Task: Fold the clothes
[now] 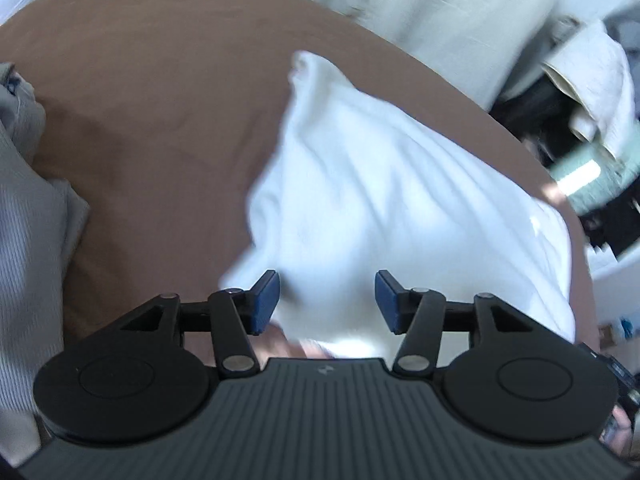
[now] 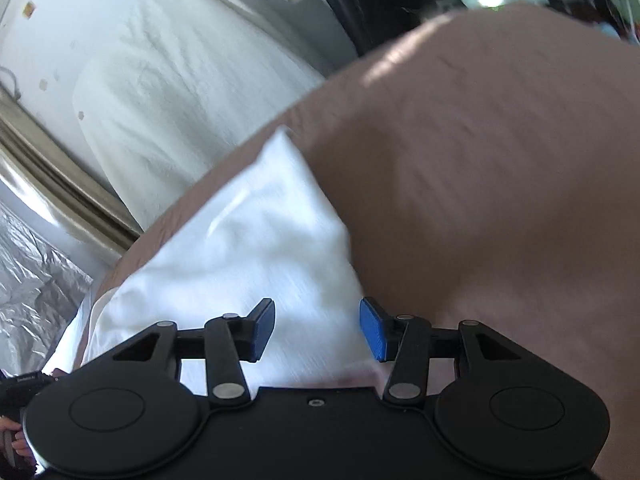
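A white garment [image 1: 360,200] lies folded on a brown bed sheet [image 1: 160,100]. My left gripper [image 1: 327,303] hovers over its near edge, blue pads apart, with nothing pinched between them. In the right wrist view the same white garment [image 2: 240,248] runs from the centre to the lower left on the brown sheet [image 2: 480,180]. My right gripper [image 2: 317,328] is open above the garment's near right edge, and the cloth lies below the pads, not gripped. Both views are blurred.
A grey ribbed garment [image 1: 28,220] is heaped at the left of the bed. A cream cloth [image 1: 440,12] hangs behind the bed, seen also as cream cloth [image 2: 180,100]. Dark clutter [image 1: 560,120] sits at the far right. Silver foil [image 2: 36,280] lies beside the bed.
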{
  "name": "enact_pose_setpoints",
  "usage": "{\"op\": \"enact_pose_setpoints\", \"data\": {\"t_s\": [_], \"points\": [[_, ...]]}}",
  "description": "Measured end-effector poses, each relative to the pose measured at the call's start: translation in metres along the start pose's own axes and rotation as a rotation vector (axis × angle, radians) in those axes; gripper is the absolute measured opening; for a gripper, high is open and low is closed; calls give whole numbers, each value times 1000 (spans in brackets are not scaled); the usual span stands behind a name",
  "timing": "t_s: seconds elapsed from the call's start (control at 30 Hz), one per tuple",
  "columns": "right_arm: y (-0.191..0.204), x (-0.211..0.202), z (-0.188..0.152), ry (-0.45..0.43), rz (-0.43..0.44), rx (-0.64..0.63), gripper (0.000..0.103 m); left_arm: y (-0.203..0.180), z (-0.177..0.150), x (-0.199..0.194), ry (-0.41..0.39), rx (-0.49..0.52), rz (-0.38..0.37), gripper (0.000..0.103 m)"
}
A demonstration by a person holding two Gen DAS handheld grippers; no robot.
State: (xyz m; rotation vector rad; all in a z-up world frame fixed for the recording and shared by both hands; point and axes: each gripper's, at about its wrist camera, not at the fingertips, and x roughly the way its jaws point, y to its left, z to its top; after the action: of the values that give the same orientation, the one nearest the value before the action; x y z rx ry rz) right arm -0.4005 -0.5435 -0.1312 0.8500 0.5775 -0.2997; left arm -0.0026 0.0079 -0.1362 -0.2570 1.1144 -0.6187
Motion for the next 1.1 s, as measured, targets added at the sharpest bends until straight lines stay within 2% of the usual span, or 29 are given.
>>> {"op": "enact_pose_setpoints", "data": {"t_s": [0.07,0.1,0.17,0.2,0.23,0.27,0.3,0.33,0.4,0.43,0.5,0.57,0.63,0.67,0.7,0.8,0.9,0.97,1.1], "points": [[-16,-5,-9,-2,34,82,53,-4,-10,-4,3,18,-41,70],[-21,-3,-14,0,63,127,53,-7,-12,-2,4,35,-18,72],[-31,2,-23,-10,111,198,60,-9,-13,8,33,49,14,72],[-34,5,-27,-17,121,216,62,-6,-14,15,39,34,11,64],[-29,9,-25,-20,115,196,62,-5,-13,23,40,42,10,27],[-24,13,-22,-22,110,175,62,-9,-10,29,42,76,23,12],[-20,17,-19,-25,104,155,42,-11,-8,28,21,104,38,12],[-15,21,-16,-27,98,135,14,-13,-5,18,-30,110,31,12],[-3,27,-10,-39,86,83,14,-16,2,-3,-137,116,7,12],[14,18,0,-77,89,16,13,-15,6,-19,-204,102,-37,12],[40,-6,21,-158,185,-34,13,-14,10,-46,-294,73,-90,12],[56,-33,39,-239,313,-16,13,-13,8,-60,-314,46,-63,12],[73,-58,42,-321,300,-66,13,-10,-1,-59,-309,40,-14,12],[79,-62,37,-341,256,-131,12,-7,-7,-54,-288,36,13,12],[79,-55,30,-324,202,-183,12,-2,-13,-44,-243,33,46,12],[54,-10,9,-154,39,-163,12,6,-27,-7,-60,68,180,13],[36,23,-14,-65,-90,-174,12,5,-31,8,9,105,229,15],[27,24,-20,-61,-80,-148,12,-1,-31,0,-29,120,229,17],[30,12,-20,-117,-80,-179,12,-22,-33,-26,-187,195,149,17]]}}
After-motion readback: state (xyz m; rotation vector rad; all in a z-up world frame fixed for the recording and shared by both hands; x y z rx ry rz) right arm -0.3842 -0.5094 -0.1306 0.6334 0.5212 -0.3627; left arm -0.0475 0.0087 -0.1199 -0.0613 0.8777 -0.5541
